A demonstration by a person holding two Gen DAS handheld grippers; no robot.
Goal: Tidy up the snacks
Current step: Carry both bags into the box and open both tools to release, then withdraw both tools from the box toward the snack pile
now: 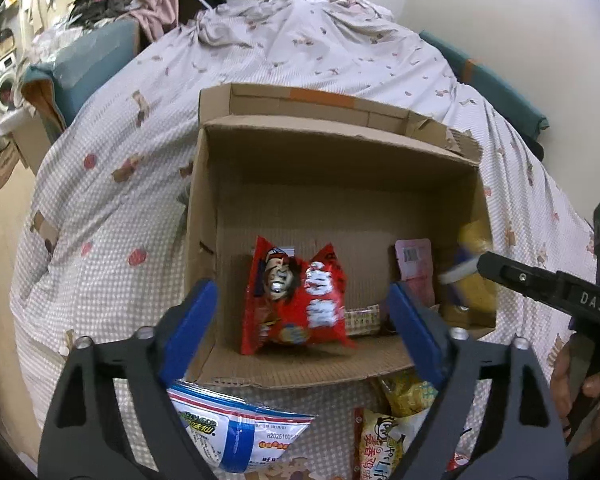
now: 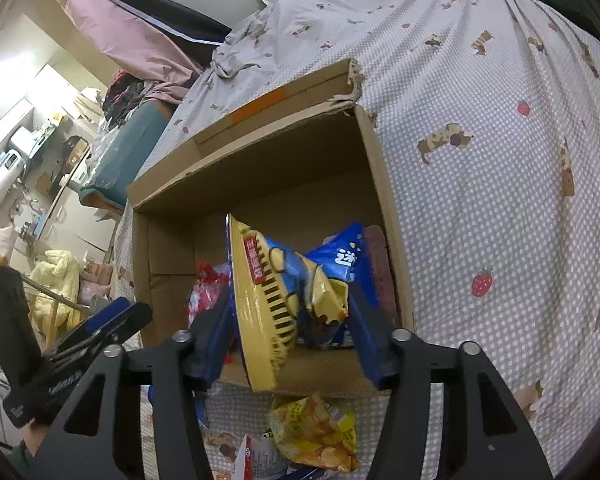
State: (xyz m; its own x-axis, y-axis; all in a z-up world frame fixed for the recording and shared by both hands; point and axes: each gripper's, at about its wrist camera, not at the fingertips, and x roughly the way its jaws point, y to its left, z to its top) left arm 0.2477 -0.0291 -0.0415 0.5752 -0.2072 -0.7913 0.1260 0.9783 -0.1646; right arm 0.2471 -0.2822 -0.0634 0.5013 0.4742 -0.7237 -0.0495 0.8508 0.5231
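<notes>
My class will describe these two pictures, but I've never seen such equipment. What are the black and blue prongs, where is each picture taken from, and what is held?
A person holds a two-finger clamp in each hand, and each carries a camera looking along its blue-padded fingers. One picture is the left gripper's view, the other the right gripper's. Both point into a cardboard box on a checked bed cover. The left gripper is open, with a red snack bag in the box between its fingers. A yellow and blue bag stands between the right gripper's fingers; whether they pinch it is unclear. A chips packet lies before the box.
</notes>
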